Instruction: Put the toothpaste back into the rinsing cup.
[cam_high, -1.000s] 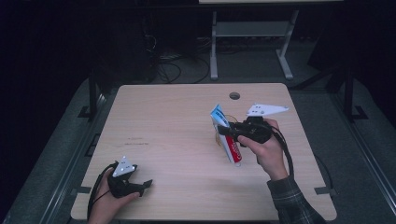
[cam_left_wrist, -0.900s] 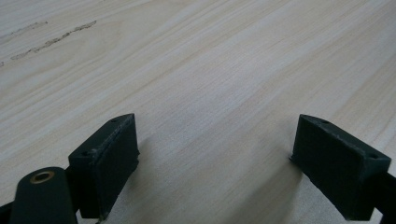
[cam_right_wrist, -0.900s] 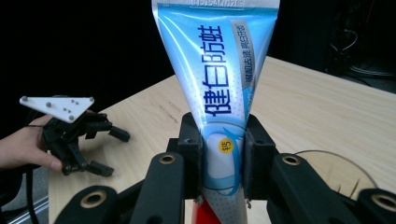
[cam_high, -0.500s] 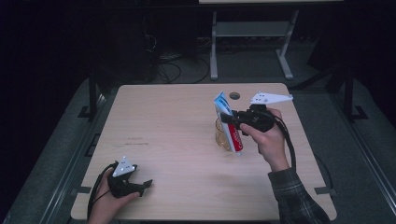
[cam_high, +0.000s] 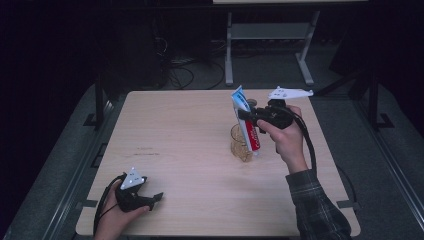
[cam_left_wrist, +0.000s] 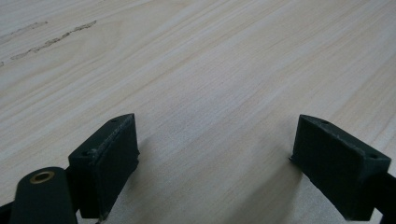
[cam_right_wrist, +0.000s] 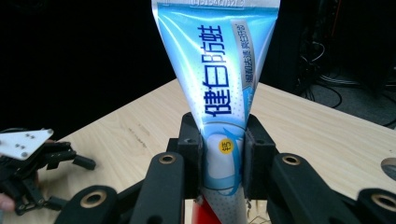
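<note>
**A:** High view count: one toothpaste tube (cam_high: 246, 121), one amber glass cup (cam_high: 240, 144), two grippers, all on one wooden table (cam_high: 175, 130).

**B:** Anything blocking stuff?

**A:** Tube overlaps the cup's 2 o'clock side; can't tell if its red end is inside. Right gripper (cam_high: 246, 114) is clamped on the tube's middle, crimped end toward 12.

**B:** And the left gripper (cam_high: 154, 197)?

**A:** Down at 7 o'clock on the table, jaws wide apart, holding nothing.
</note>
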